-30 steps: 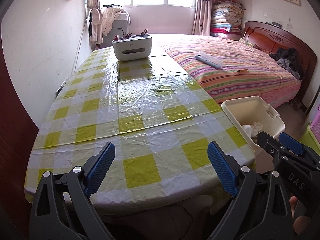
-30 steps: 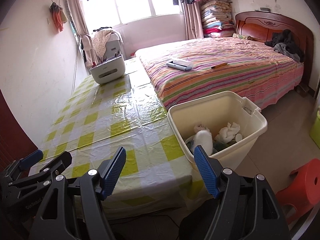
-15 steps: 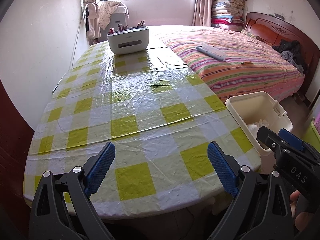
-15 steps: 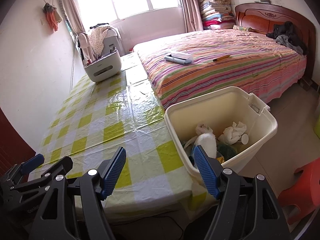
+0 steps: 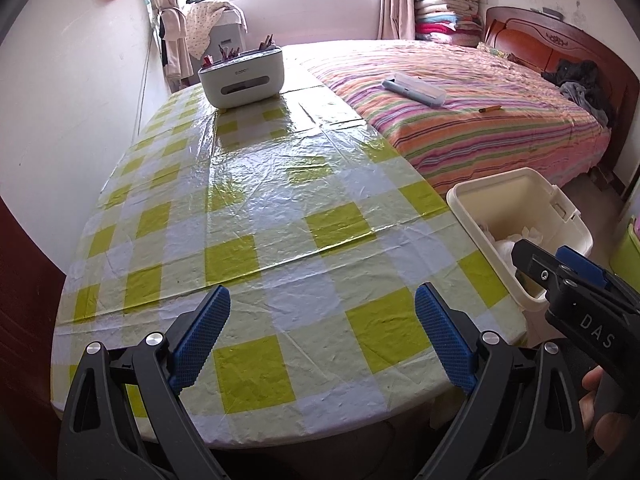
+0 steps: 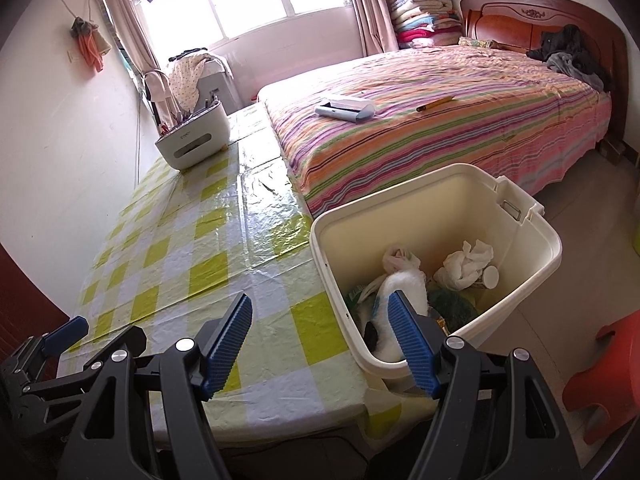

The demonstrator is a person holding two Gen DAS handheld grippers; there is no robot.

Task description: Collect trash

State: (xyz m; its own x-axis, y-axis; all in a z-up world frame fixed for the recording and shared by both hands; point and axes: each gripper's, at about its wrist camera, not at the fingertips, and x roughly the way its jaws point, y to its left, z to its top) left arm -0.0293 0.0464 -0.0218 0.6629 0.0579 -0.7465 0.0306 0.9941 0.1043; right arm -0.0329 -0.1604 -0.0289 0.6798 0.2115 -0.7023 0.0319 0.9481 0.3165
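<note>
With both the left tool [image 5: 322, 338] and the right tool [image 6: 320, 344] held spread and empty, no trash is seen on the checked surface [image 5: 248, 208], while the collected trash [image 6: 466, 266] lies in the bin [image 6: 532, 268] just right of it, nearer the right tool.

The table [image 5: 256, 216] wears a glossy cloth checked in lime-yellow and white squares, lying under and ahead of the blue-padded black fingers [image 5: 202, 332]. Far ahead of them stands a white-and-grey organiser box [image 5: 242, 78]. To the right of the fingers, the bin [image 6: 532, 256] is cream, holding white crumpled paper [image 6: 466, 264] and something dark green. Beyond it the bed [image 6: 460, 128] carries stripes of pink, orange, purple and green, with a reddish-brown headboard [image 6: 520, 16]. A red stool [image 6: 604, 376] sits at the far right.
</note>
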